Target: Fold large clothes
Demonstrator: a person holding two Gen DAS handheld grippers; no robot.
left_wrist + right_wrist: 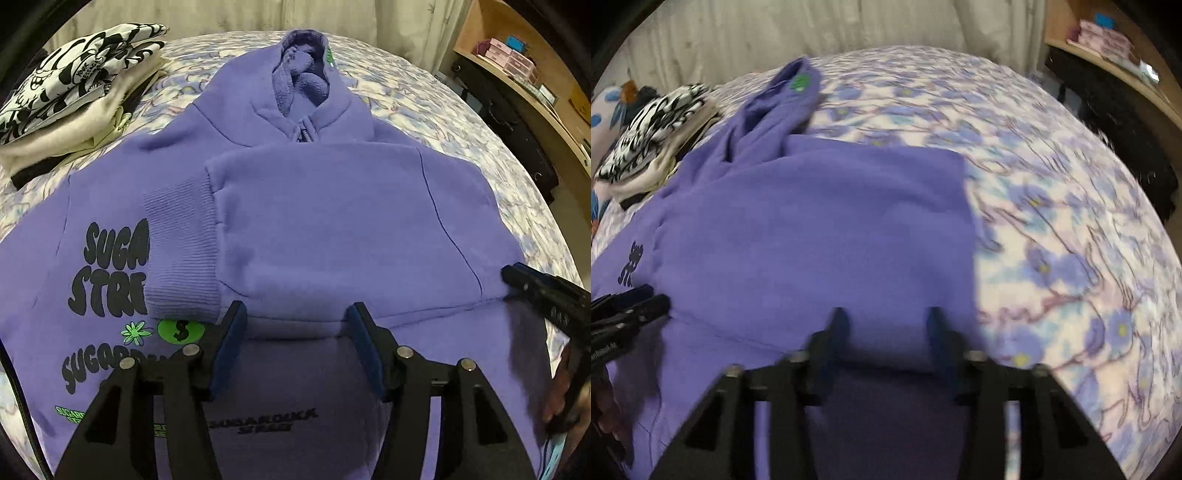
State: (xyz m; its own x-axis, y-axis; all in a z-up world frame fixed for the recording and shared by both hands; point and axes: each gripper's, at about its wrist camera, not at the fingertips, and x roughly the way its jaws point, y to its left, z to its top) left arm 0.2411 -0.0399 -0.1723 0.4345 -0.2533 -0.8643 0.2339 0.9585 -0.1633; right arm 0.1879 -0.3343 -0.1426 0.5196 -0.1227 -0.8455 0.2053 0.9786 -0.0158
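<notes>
Left wrist view showed a purple hoodie (332,221) spread on a flowered bedspread (461,122), one sleeve (177,251) folded across its chest. The left gripper (297,334) hovered with jaws apart, gripping nothing. The right gripper (886,332) also stood parted over the cloth, empty. Folded clothes (74,92) lay just beside the hood.

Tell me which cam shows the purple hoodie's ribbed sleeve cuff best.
Left wrist view: the purple fleece hoodie's ribbed sleeve cuff lies sharp and unobstructed, folded across the printed chest, left of centre. The right wrist view is blurred and shows only plain purple fabric; no cuff can be made out there.
</notes>
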